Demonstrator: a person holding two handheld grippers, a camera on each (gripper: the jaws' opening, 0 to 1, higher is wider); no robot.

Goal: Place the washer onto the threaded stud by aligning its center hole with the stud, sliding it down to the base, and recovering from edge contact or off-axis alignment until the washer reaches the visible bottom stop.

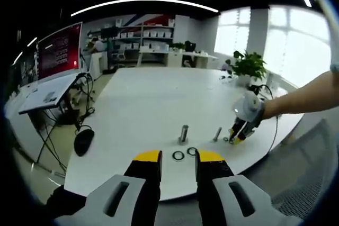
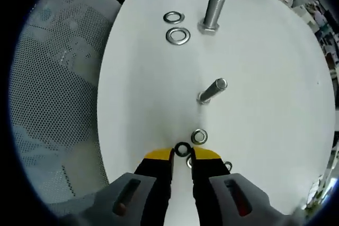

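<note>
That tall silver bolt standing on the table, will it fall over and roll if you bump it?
Probably it could tip. The larger bolt stands upright on its head, a small base under a tall shaft, so a sideways push near the top may topple it. Once down, its round shaft would likely roll on the smooth white table. It looks like stiff metal, so probably heavy for its size.

A white table (image 1: 132, 99) spreads ahead of the jaws — bright windows (image 1: 296, 46) far right. Shelves (image 1: 143, 33) and a red screen (image 1: 59, 51) stand beyond, left.
</note>
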